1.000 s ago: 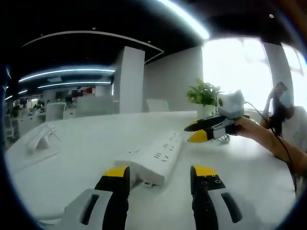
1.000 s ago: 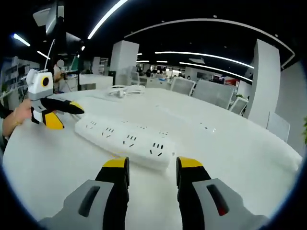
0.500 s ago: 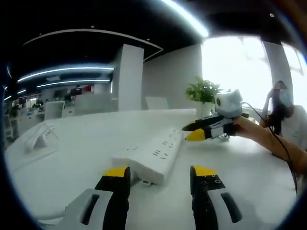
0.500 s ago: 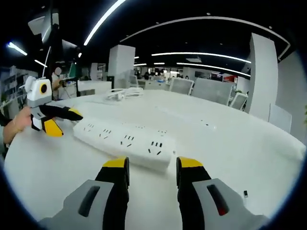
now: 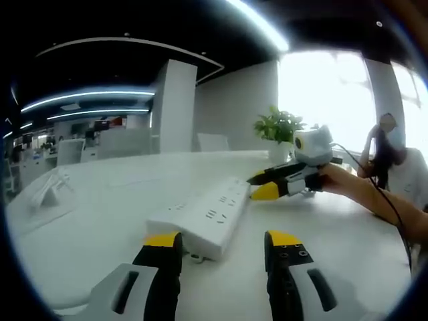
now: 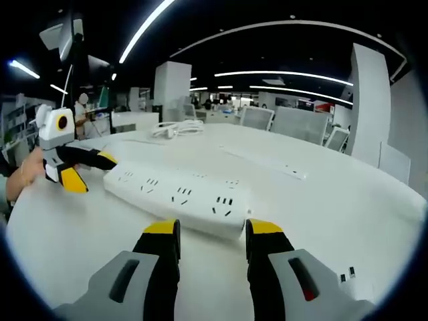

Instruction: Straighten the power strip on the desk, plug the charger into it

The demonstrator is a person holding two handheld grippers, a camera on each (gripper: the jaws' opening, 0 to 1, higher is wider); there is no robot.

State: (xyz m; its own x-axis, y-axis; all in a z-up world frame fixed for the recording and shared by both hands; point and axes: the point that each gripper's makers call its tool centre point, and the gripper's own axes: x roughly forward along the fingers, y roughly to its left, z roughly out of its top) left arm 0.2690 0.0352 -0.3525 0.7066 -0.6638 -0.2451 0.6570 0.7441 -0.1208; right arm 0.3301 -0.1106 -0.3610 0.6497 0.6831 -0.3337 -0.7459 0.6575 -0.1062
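A long white power strip (image 5: 200,217) lies flat on the white desk (image 5: 100,227), sockets up. My left gripper (image 5: 224,241) is open, and the strip's near end sits just beyond its yellow tips. At the far end of that view, my right gripper (image 5: 262,185) is open too, held by a hand (image 5: 341,182). In the right gripper view the power strip (image 6: 177,194) runs away to the left. My right gripper (image 6: 212,231) stands open at its near end. My left gripper (image 6: 90,172) is spread open at the other end.
A coiled white cable (image 6: 177,127) lies at the back of the desk (image 6: 321,221). A flat white item (image 6: 294,172) rests to the right, and small dark bits (image 6: 348,274) lie near the front right. A potted plant (image 5: 277,127) and a white stand (image 5: 50,194) sit on the desk.
Both grippers have closed in on the strip's two ends, so the strip looks larger in both views. Its near end has slid a little to the right in the right gripper view.
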